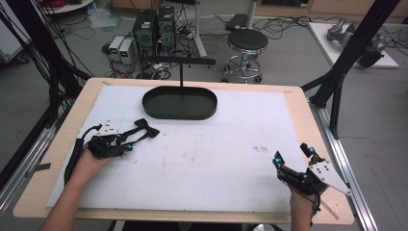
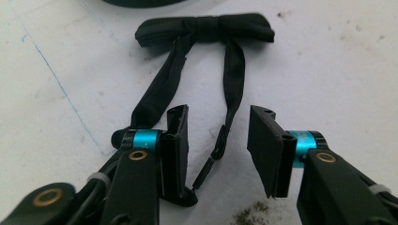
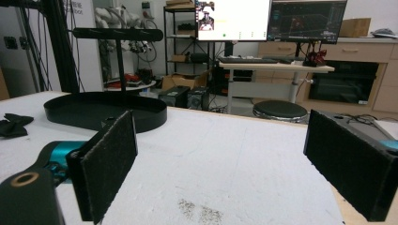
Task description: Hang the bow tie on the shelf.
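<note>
A black bow tie (image 1: 146, 128) lies on the white mat, left of centre, its bow (image 2: 205, 29) farthest from me and its two straps trailing toward my left gripper (image 1: 124, 142). In the left gripper view the jaws stand open, with the strap's clasp end (image 2: 210, 159) lying on the mat between them and the other strap running under the left finger (image 2: 176, 140). My right gripper (image 1: 293, 155) sits at the mat's right front, open and empty, its pads (image 3: 109, 161) wide apart. A black oval tray with an upright T-bar stand (image 1: 180, 102) sits at the back centre.
The white mat (image 1: 216, 159) covers a wooden table (image 1: 298, 103). The tray's stand post (image 3: 119, 61) rises with a crossbar above. Beyond the table are a stool (image 1: 247, 43), computer towers (image 1: 154, 29) and cables. A dark smudge (image 1: 260, 149) marks the mat near the right gripper.
</note>
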`<state>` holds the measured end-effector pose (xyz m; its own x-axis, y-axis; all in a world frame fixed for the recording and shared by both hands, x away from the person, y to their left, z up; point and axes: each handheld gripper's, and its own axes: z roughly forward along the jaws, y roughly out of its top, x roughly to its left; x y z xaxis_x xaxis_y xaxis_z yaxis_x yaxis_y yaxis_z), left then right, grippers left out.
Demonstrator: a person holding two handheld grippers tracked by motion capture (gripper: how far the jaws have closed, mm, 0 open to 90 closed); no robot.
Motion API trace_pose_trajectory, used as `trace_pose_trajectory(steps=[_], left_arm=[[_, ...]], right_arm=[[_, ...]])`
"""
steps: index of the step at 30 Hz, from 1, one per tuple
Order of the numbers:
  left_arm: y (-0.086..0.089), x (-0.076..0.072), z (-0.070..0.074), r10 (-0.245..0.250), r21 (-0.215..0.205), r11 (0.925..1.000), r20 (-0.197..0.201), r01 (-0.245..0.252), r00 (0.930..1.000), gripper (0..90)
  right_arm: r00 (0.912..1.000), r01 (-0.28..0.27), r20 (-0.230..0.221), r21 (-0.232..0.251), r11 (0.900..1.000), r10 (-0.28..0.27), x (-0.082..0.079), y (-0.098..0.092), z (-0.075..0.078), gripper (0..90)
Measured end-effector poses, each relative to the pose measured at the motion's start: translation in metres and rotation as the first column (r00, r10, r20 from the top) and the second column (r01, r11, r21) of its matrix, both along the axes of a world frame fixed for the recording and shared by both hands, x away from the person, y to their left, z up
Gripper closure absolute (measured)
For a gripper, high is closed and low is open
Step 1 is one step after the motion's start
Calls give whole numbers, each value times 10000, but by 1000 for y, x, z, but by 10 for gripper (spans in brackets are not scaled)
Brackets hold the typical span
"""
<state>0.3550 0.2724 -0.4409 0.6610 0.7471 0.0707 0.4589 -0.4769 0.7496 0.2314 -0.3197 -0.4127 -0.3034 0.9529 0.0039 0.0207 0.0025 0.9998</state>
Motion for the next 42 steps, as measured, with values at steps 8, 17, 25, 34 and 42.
trace_pose_trajectory(steps=[8, 17, 25, 34, 42], left_arm=[[-3, -1, -1, -451, -4, 9990, -189, 451, 9988, 835], [-4, -3, 2, -297, -253, 9992, 147, 300, 9995, 871], [-6, -13, 31, -82, -1287, 9911, 2059, 353, 9785, 871], [-17, -16, 60, 419, -2616, 9642, 3150, 443, 9482, 871], [-28, -6, 84, 640, -3012, 9516, 3868, 605, 9199, 872]], right_arm=[[10000, -14, -53, 13, 10000, 14, 0, 2, 0, 92], [10000, -31, -88, -20, 10000, 31, 1, 1, -1, 92], [9999, -41, -139, 7, 10000, 42, 2, 2, -2, 92], [9998, -79, -184, 91, 9999, 80, 2, 1, -3, 92], [9996, -100, -259, 147, 9998, 104, 3, 1, -5, 92]])
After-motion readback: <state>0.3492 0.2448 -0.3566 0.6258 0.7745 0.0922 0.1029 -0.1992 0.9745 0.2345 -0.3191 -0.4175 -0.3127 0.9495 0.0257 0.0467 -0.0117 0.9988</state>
